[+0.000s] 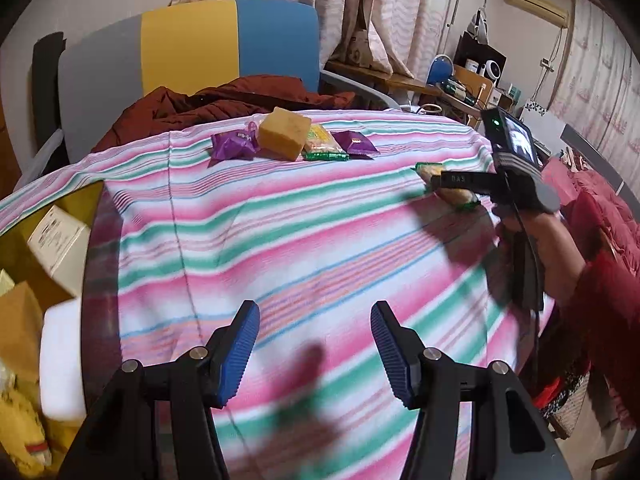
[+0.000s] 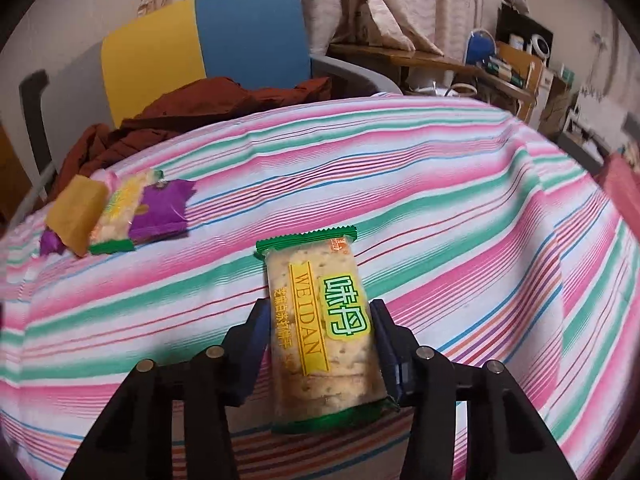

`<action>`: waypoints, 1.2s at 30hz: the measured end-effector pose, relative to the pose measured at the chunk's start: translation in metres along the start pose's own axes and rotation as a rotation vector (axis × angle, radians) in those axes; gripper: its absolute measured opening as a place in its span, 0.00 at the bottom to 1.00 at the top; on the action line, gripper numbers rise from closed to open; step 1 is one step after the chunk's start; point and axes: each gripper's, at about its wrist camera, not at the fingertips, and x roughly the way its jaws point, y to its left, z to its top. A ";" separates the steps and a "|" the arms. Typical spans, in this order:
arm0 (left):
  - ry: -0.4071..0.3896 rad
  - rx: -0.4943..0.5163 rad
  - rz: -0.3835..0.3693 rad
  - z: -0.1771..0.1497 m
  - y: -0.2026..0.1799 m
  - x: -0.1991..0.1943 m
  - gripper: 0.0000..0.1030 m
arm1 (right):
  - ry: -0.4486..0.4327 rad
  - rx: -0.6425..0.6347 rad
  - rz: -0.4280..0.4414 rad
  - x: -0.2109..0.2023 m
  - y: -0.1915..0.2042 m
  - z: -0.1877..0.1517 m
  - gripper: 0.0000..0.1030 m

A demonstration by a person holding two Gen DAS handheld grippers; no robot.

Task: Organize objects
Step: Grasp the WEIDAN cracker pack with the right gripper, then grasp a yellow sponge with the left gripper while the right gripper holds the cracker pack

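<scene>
cracker pack [image 2: 320, 320] label, right-wrist view only

The cloth [image 2: 440, 184] over the counter is showing pink, white and green stripes with thin blue and orange lines. The cracker pack [image 2: 324, 332] in the right tool [image 2: 320, 344] is showing green ends, a yellow band and pale biscuits. At the far edge, two purple packets [image 1: 234, 145] are flanking a mustard-yellow block [image 1: 285, 133] and a green-edged pack [image 1: 322, 145]. Blue ribbed pads [image 1: 240, 356] are lining the black left tool [image 1: 314, 356]. The chair [image 1: 224, 44] behind is showing grey, yellow and blue panels.
</scene>
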 end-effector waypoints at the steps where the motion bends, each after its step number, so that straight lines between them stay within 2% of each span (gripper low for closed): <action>1: 0.003 -0.004 -0.004 0.005 0.000 0.004 0.57 | -0.001 0.012 0.008 0.000 0.000 -0.001 0.48; 4: 0.016 0.000 0.007 0.022 0.001 0.019 0.58 | -0.014 0.022 0.004 -0.001 0.005 -0.005 0.48; 8: 0.019 0.017 0.034 0.050 0.001 0.042 0.67 | -0.018 -0.011 -0.031 0.000 0.014 -0.008 0.48; 12: 0.008 0.037 0.076 0.081 0.003 0.064 0.67 | -0.031 -0.031 -0.050 0.000 0.017 -0.010 0.48; 19: -0.013 0.147 0.172 0.140 -0.001 0.112 0.68 | -0.048 -0.029 -0.052 0.001 0.016 -0.012 0.48; 23: -0.008 0.174 0.223 0.164 0.004 0.139 0.68 | -0.057 -0.022 -0.045 0.001 0.015 -0.012 0.48; 27: 0.010 0.202 0.222 0.174 0.005 0.161 0.68 | -0.066 -0.015 -0.039 0.001 0.014 -0.013 0.49; 32: 0.029 0.155 0.209 0.174 0.010 0.177 0.68 | -0.073 -0.010 -0.037 0.001 0.013 -0.014 0.49; 36: 0.004 0.171 0.216 0.169 0.009 0.182 0.67 | -0.076 -0.008 -0.039 0.002 0.013 -0.014 0.49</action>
